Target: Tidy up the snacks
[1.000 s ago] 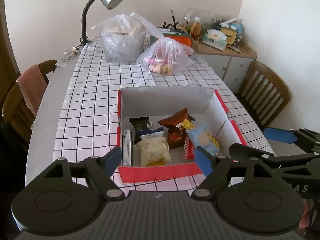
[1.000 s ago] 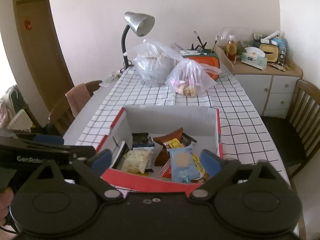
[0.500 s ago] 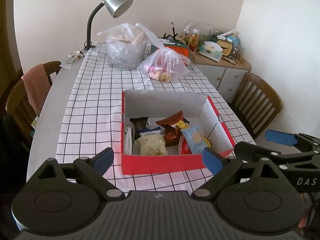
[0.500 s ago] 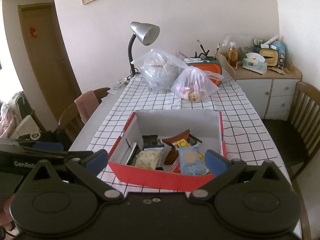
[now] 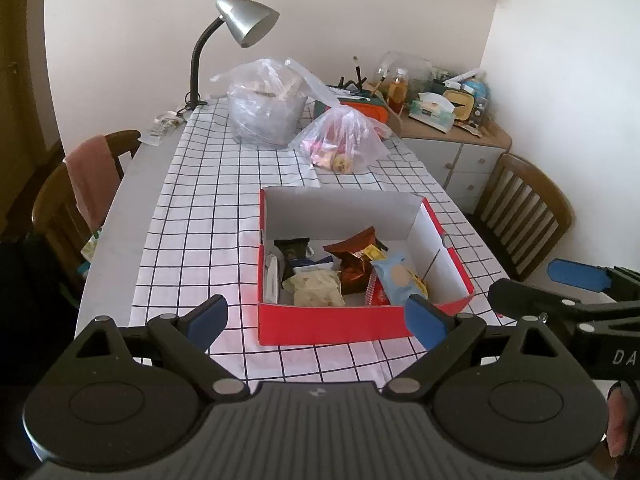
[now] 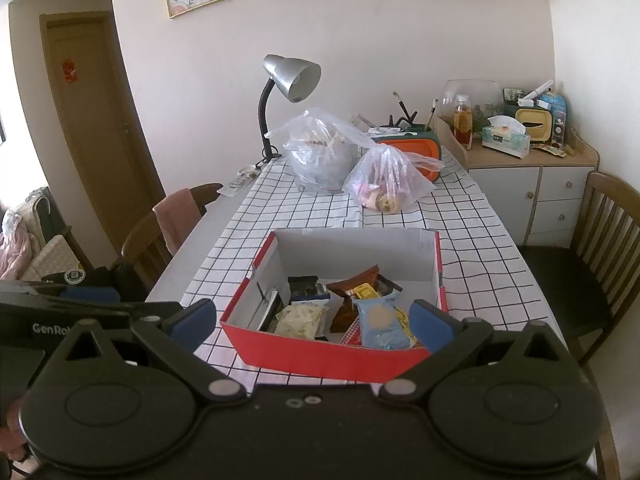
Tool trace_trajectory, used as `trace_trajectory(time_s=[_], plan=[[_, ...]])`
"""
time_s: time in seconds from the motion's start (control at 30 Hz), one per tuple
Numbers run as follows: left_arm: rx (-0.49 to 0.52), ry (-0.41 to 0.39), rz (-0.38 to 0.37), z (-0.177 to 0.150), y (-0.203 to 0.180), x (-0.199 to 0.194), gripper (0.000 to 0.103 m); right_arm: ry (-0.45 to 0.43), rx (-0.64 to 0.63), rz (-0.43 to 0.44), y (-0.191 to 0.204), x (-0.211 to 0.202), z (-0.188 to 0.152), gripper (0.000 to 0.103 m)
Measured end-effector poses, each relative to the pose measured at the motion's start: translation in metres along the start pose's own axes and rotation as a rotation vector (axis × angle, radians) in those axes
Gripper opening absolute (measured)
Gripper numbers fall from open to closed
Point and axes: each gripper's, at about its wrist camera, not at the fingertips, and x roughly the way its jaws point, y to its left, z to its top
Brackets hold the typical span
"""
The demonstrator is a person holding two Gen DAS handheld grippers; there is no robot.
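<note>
A red cardboard box (image 5: 332, 322) with white inside walls stands on the checked tablecloth; it also shows in the right wrist view (image 6: 320, 354). It holds several snack packets: a light blue one (image 5: 398, 280), a brown one (image 5: 354, 258), a pale yellow one (image 5: 316, 290) and a dark one (image 5: 296, 250). My left gripper (image 5: 316, 316) is open and empty, held back from the box's near wall. My right gripper (image 6: 312, 322) is open and empty, also short of the box. Each gripper shows at the edge of the other's view.
Two clear plastic bags, a large one (image 5: 268, 108) and a smaller one (image 5: 342, 148), sit at the table's far end by a silver desk lamp (image 5: 244, 24). Wooden chairs stand left (image 5: 68, 204) and right (image 5: 524, 216). A cluttered cabinet (image 6: 528, 176) stands at the back right.
Both grippers have pulled back and up from the box, which now looks smaller and farther. Both stay open and empty. The snacks in the box have not moved.
</note>
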Motion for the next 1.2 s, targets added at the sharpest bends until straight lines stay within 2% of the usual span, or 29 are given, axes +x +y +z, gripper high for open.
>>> trace_trajectory(time_s=[1.2], plan=[[0.002,-0.004,-0.022,0.0023,-0.0037,-0.0084,0.096,0.007,0.047,-0.018,0.0020,-0.0043,-0.0003,0.103]])
